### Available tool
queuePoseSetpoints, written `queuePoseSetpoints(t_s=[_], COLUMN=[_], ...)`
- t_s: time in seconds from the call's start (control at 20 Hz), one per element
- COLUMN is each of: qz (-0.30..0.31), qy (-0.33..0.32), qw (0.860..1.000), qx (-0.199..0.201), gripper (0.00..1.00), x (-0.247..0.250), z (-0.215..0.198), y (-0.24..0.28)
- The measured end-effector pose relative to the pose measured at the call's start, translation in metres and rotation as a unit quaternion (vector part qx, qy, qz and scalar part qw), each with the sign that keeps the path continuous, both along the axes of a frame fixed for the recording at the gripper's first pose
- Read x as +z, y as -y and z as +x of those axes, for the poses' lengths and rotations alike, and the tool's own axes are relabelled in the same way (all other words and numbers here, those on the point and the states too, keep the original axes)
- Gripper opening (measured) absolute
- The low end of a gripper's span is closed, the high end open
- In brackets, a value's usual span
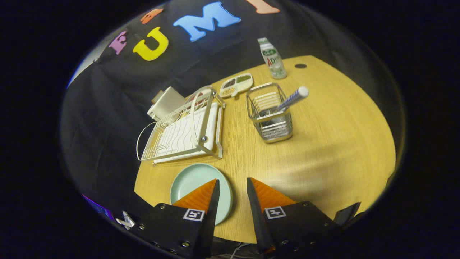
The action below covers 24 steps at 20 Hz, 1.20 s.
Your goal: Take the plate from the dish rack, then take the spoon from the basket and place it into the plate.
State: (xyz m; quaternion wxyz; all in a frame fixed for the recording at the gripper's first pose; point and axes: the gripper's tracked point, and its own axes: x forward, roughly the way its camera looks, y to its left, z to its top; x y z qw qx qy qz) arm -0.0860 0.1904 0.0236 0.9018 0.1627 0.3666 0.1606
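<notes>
Gripper view: my gripper (pixel 231 187) hangs spread wide and empty above the wooden table (pixel 323 151), its left finger over the pale green plate (pixel 192 180) lying flat near the empty dish rack (pixel 183 131). Farther right, the spoon (pixel 293 99) leans in the wire basket (pixel 269 115), well beyond my fingers.

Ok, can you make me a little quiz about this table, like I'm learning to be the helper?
1. True or false: the plate is in the dish rack.
2. The spoon sticks out of: A) the bottle B) the basket C) the snack tray.
3. Fill in: the gripper fingers are ____, holding nothing.

Key
1. False. It lies on the table, in front of the rack, partly under one finger.
2. B
3. open
</notes>
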Motion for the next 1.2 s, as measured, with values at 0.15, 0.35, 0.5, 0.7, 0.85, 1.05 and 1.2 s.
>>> queuePoseSetpoints(t_s=[0.15, 0.35, 0.5, 0.7, 0.85, 1.05, 1.2], qz=[-0.036, -0.054, -0.070, -0.096, -0.123, -0.124, -0.118], qy=[0.095, 0.204, 0.256, 0.317, 0.358, 0.382, 0.384], qw=[0.995, 0.977, 0.963, 0.941, 0.923, 0.914, 0.912], qx=[-0.005, -0.029, -0.054, -0.070, -0.067, -0.067, -0.076], gripper=[0.46, 0.47, 0.46, 0.47, 0.46, 0.46, 0.46], x=[0.047, 0.097, 0.117, 0.139, 0.141, 0.131, 0.106], z=[0.012, 0.023, 0.028, 0.033, 0.039, 0.048, 0.069], y=[0.021, 0.049, 0.072, 0.090, 0.096, 0.094, 0.096])
